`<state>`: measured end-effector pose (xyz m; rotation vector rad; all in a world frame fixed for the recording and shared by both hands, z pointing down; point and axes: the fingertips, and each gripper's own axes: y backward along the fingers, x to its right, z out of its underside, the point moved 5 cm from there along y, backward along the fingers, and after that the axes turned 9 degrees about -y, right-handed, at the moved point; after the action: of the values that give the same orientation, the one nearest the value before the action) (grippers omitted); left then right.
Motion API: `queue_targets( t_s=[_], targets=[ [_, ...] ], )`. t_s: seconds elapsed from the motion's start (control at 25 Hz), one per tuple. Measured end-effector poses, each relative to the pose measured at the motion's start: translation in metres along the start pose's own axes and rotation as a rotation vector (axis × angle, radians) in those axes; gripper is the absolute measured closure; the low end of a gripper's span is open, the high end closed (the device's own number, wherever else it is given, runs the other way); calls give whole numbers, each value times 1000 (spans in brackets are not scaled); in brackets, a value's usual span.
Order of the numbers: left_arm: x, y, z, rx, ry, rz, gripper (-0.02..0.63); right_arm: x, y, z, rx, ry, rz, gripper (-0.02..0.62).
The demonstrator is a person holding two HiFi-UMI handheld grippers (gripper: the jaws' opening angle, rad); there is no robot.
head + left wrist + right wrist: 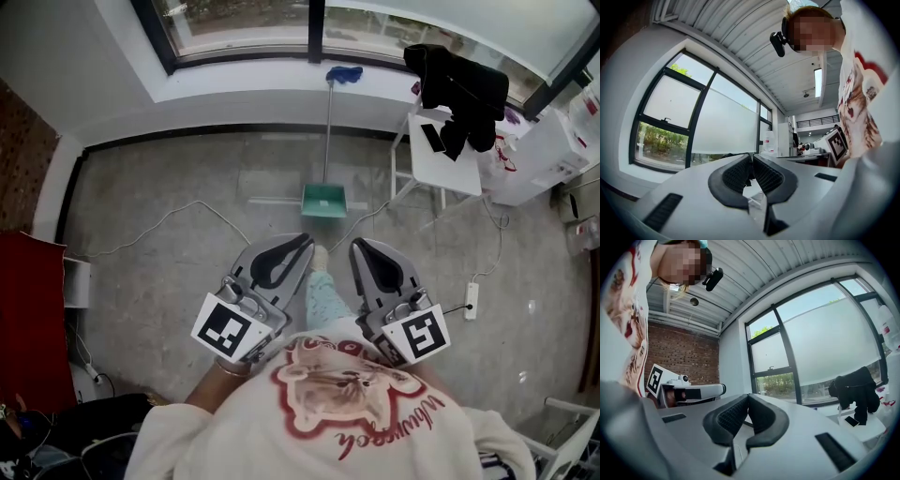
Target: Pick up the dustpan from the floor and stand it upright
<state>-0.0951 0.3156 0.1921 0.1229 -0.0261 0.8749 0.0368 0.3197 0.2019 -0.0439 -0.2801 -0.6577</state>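
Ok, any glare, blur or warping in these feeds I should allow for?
Head view: even daylight, sharp, dustpan clear, straight lines bowed at the edges. Left gripper view: strong fisheye, dark corners, window bright. Right gripper view: same warping and dark corners.

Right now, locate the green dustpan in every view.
Head view: dustpan on the floor, upper centre, below the window.
Left gripper view: not visible; window at left.
Right gripper view: not visible; window at right.
Shared landmark: the black-framed window.
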Motion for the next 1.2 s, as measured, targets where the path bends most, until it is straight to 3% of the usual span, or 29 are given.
queue_targets(
  t_s=[0.36, 0.56, 0.92, 1.2],
  targets=[
    [-154, -151, 16, -11, 21, -6, 563, 147, -160, -44, -5, 4, 17, 574],
    [-224, -210, 16, 9, 26, -16, 563, 206, -229, -60, -20, 41, 4, 574],
    [-296, -248, 51, -44, 107, -45, 563, 255, -304, -55, -82, -3, 42, 574],
    [-384, -292, 64, -28, 101, 41, 563, 289, -380, -42, -72, -17, 120, 574]
  ],
)
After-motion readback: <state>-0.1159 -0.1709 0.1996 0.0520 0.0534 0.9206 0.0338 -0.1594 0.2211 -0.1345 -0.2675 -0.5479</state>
